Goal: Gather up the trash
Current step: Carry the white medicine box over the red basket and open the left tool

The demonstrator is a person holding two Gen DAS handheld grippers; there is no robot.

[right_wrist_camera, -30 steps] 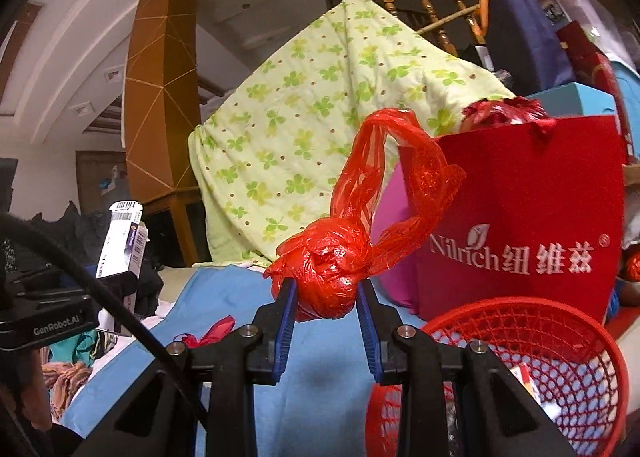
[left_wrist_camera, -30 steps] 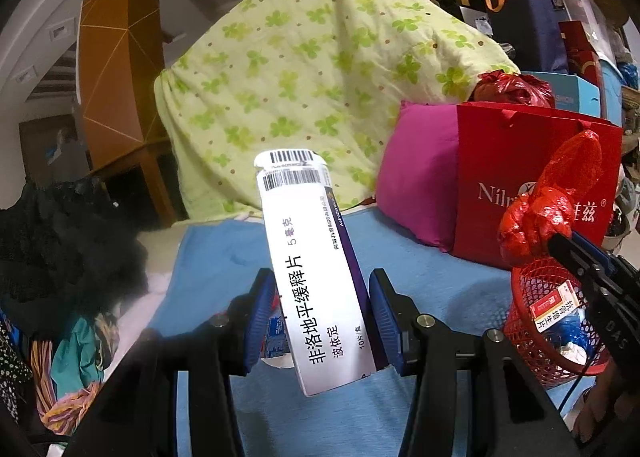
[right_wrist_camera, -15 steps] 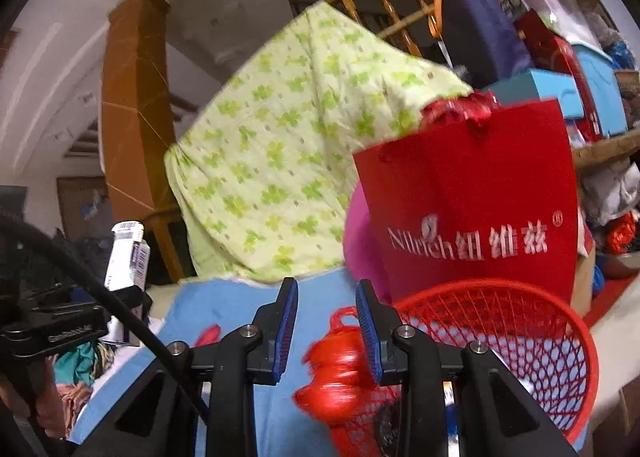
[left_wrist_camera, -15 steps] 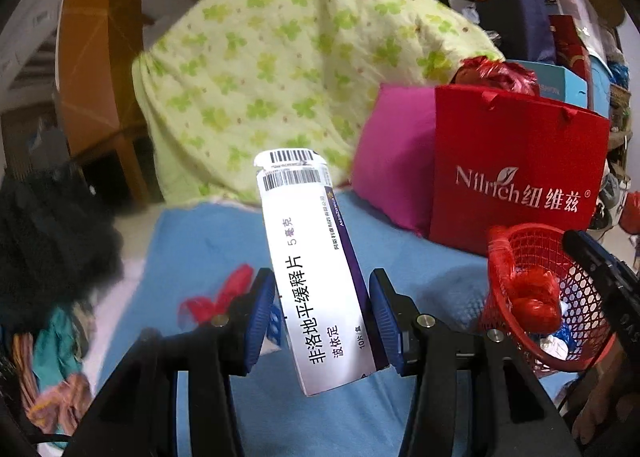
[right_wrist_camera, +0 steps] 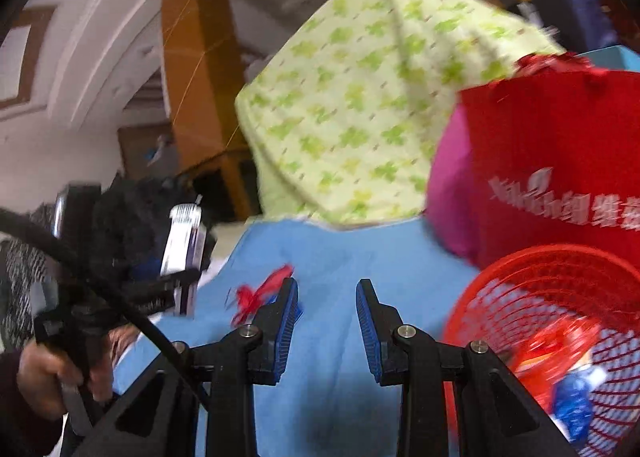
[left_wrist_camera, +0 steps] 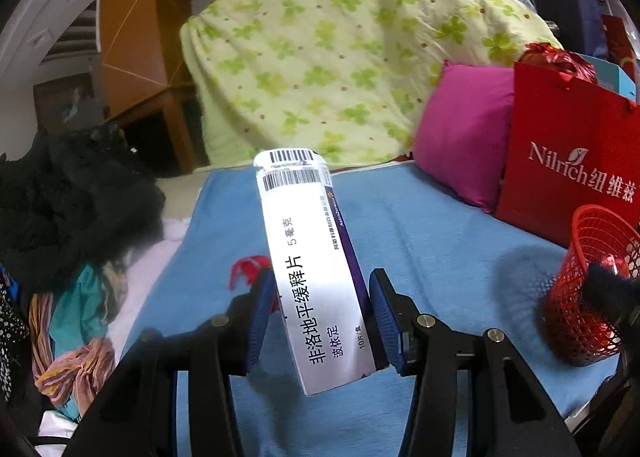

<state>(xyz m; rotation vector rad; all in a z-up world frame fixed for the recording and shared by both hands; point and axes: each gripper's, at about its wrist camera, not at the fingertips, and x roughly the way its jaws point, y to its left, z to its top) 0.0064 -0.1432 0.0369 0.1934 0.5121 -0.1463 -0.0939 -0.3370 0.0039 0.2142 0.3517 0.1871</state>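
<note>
Left gripper, jaws clamped on an upright medicine box above the blue bed cover. Right gripper, jaws just opened, nothing between them, beside the red mesh basket. A red scrap lies ahead. Advice: carry the box fully over the basket rim before releasing; then take the scrap.

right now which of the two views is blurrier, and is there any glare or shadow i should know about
Right wrist view: smeared by motion, the red basket and red bag lettering streaked, though the right gripper, empty, stays crisp. Left wrist view: mostly sharp, print on the medicine box in the left gripper readable, with glare washing out its white face; a soft shadow lies on the blue sheet beside the basket. Both bend straight lines, fisheye.
</note>
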